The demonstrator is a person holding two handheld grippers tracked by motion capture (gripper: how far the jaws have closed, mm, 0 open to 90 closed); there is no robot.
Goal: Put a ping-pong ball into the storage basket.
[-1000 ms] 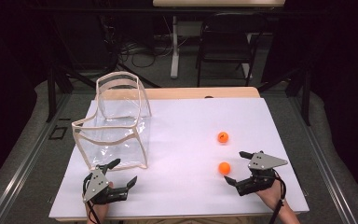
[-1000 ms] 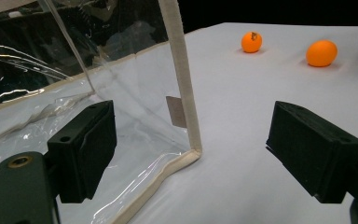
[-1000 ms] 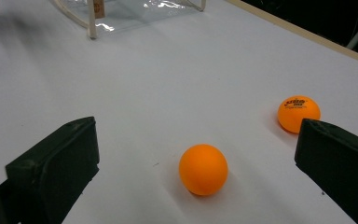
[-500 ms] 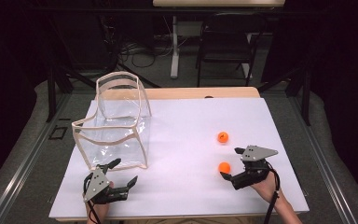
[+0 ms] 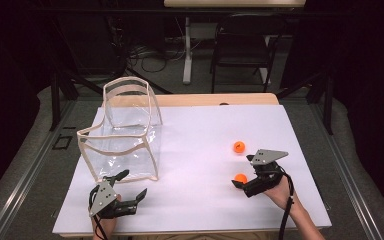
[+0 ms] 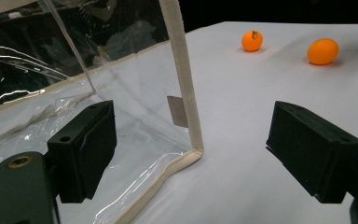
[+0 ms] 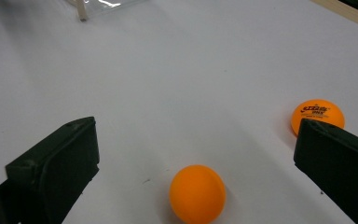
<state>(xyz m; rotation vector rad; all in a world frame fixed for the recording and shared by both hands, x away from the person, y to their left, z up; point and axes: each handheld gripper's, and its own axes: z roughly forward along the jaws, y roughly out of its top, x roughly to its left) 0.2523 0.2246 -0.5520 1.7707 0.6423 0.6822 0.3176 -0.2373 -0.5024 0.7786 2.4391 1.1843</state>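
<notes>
A clear plastic bag with beige trim stands open at the table's left. Two orange balls lie at the right: a far one and a near one. My right gripper is open, its jaws on either side of the near ball without touching it. In the right gripper view the near ball lies low between the jaws of the right gripper, and the printed far ball is by the right jaw. My left gripper rests open just before the bag's near corner.
A white sheet covers the table, with a strip of bare wood along its far edge. A chair and a table leg stand on the dark floor beyond. Both balls appear far off in the left gripper view.
My right gripper has moved left and a little forward, so its open jaws now straddle the near ball. The left gripper, the bag and both balls have stayed put.
</notes>
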